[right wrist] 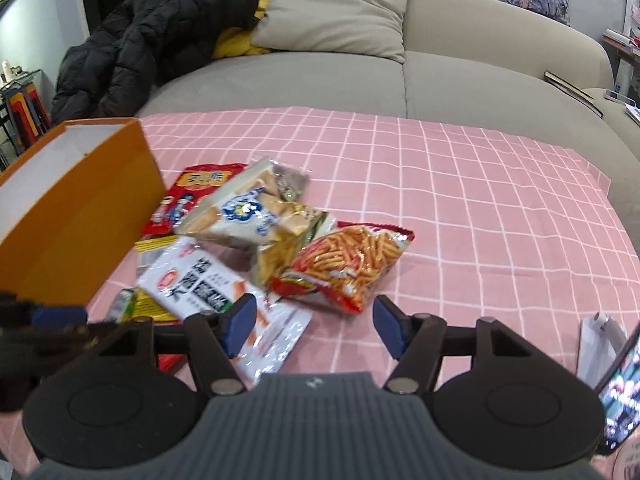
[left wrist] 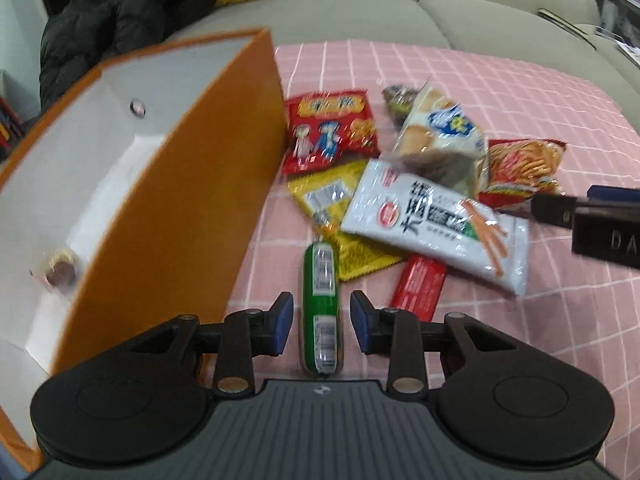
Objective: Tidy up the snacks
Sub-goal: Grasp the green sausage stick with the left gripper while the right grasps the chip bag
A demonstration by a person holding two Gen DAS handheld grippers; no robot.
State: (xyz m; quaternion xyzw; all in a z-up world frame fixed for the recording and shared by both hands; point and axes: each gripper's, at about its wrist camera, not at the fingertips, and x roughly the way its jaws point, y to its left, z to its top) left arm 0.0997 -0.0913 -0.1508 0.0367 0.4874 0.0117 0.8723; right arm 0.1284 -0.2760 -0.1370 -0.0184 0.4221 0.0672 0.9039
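I have the left gripper [left wrist: 321,322] straddling the green sausage stick [left wrist: 321,308], which lies lengthwise on the pink checked cloth [left wrist: 500,92] just right of the orange box [left wrist: 168,216]. The jaws are partly open, with a gap showing on each side of the stick, so I hold nothing yet. The right gripper [right wrist: 315,326] stands fairly wide and empty above the near edge of the pile, over the corner of the white pretzel-stick bag [right wrist: 224,304] and just short of the orange fries bag [right wrist: 344,260].

To do this step well, I judge the left pads should close squarely on the stick's middle, not its tapered end, since the slick wrapper may squirt out. I should lift straight before swinging over the box wall. One small round snack [left wrist: 60,270] already sits inside the box. I keep the right gripper clear of the left one's path.
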